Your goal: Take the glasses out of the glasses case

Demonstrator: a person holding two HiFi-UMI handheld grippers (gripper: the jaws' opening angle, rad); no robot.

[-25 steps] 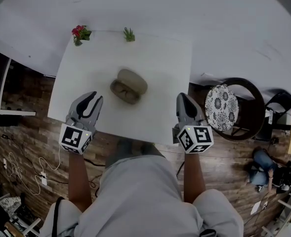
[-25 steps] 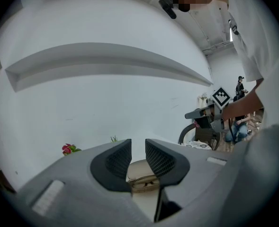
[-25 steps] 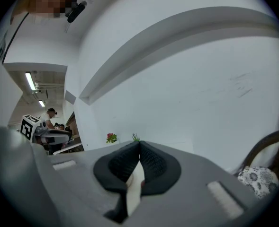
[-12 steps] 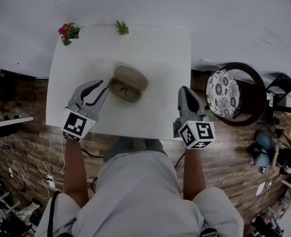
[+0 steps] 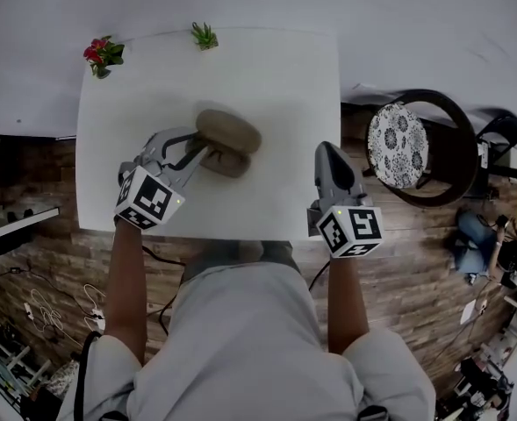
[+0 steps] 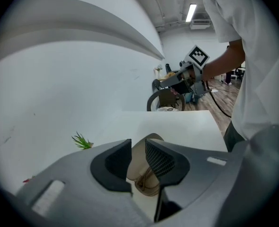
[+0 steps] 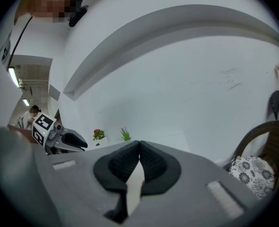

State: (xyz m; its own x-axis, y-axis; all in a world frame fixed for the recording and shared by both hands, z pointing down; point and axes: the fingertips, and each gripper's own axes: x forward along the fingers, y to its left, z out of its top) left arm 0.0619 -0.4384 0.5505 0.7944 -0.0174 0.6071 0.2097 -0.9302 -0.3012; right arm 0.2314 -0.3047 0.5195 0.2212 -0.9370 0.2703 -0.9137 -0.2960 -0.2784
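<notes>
Glasses case (image 5: 229, 139): tan, oval, lid raised, lying near the middle of the white bench (image 5: 276, 86), a little toward its left side. Glasses (image 6: 146, 181): thin-framed, lying inside the lower half of the case, seen only in the left gripper view; the head view does not show them clearly. Left gripper (image 5: 195, 147): over the bench at the case's left end, jaws a little apart, one tip toward the lid and the other toward the base. In its own view the pale inside of the lid and the glasses fill the narrow gap between the pads; whether either pad touches the case cannot be told. Right gripper (image 5: 326, 154): near the bench's right edge, well apart from the case, jaws closed pad against pad with nothing between them, pointing toward the far side of the bench. Small plant with red flowers (image 5: 100, 55): far left corner of the bench. Small green spiky plant (image 5: 204, 35): far edge of the bench, to the right of the red one. White wall (image 5: 372, 16): behind the bench. Dark round-backed chair (image 5: 447, 160): to the right of the bench, with a patterned black-and-white cushion (image 5: 397, 145) on its seat. Wood-plank floor (image 5: 416, 253): around the bench and under the chair. Person: bare forearms behind both grippers, light clothing at the bench's near edge.
</notes>
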